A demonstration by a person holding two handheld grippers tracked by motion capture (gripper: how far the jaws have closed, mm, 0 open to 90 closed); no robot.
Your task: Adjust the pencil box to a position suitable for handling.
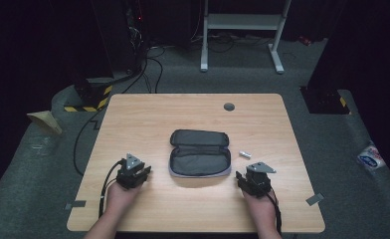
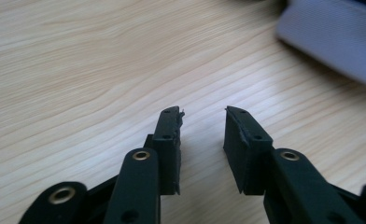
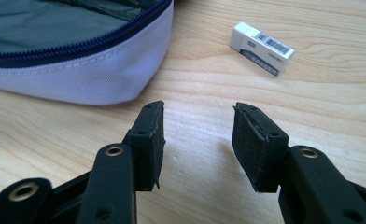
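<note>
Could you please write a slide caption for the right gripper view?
Open right gripper above the light wooden table, between an unzipped grey fabric pencil case and a small white boxed eraser.

Dark room, grey carpet floor (image 1: 183, 74), white metal frame (image 1: 243, 22), black cables (image 1: 153, 64)

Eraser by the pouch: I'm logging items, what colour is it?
White eraser with a blue band and barcode, clearest in the right gripper view.

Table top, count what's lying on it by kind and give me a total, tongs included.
Pencil case, unzipped and lying open: 1
Eraser, white, in its sleeve: 1
Tongs, left and right, both open and empty: 2
Total: 4
</note>
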